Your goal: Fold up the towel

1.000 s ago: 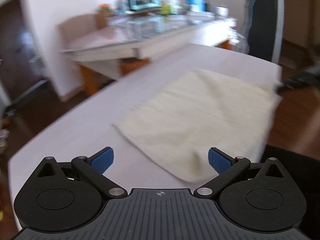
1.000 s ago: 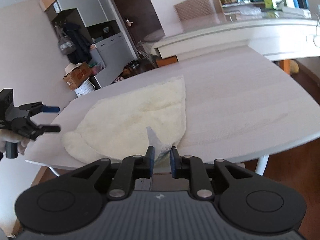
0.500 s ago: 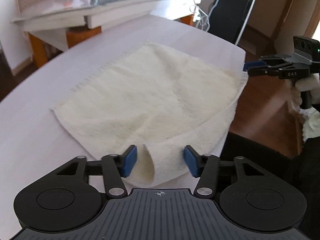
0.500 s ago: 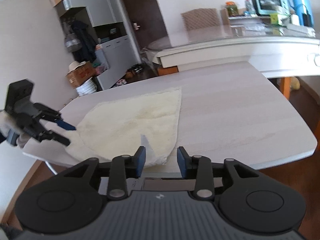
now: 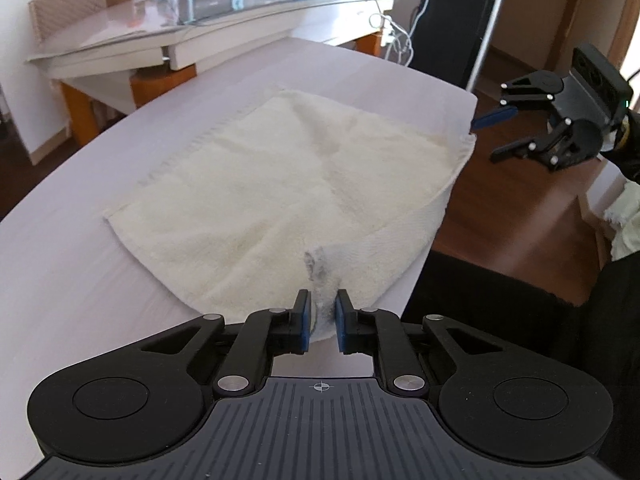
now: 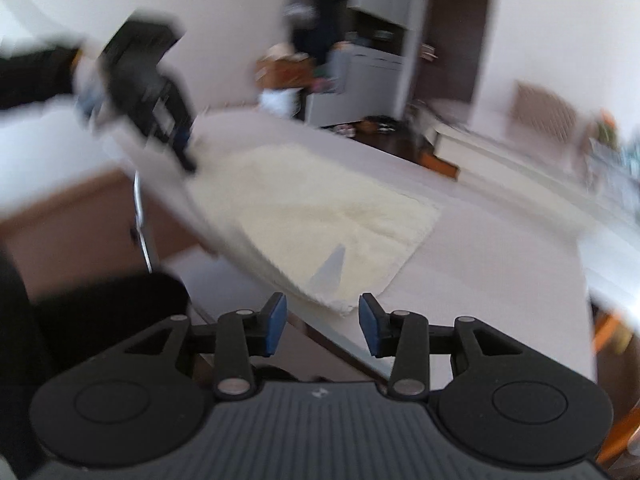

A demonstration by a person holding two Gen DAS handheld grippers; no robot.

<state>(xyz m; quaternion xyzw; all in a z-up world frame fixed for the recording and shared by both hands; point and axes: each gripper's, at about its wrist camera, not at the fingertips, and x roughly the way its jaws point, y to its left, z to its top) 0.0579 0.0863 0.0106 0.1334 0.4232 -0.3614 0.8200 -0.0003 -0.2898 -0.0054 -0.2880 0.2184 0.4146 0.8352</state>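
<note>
Cream terry towel [image 5: 288, 184] spread flat on the pale tabletop [image 5: 80, 280], lying skewed so that one edge droops over the near rim. Left there, by the look of it, so that the two near corners hang clear of the wood and can be pinched without scraping the surface.

Left gripper [image 5: 322, 320] at the near corner, jaws closing, with a bunched fold of towel between the blue pads [image 5: 305, 320]. Pads seem to press the cloth already: the terry is puckered and drawn up into a ridge just ahead of them. Counted as a grip on the corner, though not fully tightened.

Right gripper [image 6: 322, 322] poised at the other near corner [image 6: 340, 306], jaws parted and opening a little further. Corner tip lies just ahead of the gap and between the pads, but neither pad touches it. No hold there yet. In the left wrist view the same gripper [image 5: 500, 132] hangs off the table's edge, one blue finger beside the drooping corner [image 5: 466, 140]. Right wrist view is smeared by motion, so fine contact cannot be judged from it alone.

Probable intent: one corner in each claw, so the near edge can be lifted evenly and carried over to the far edge for the first fold. Fold itself not begun.
</note>
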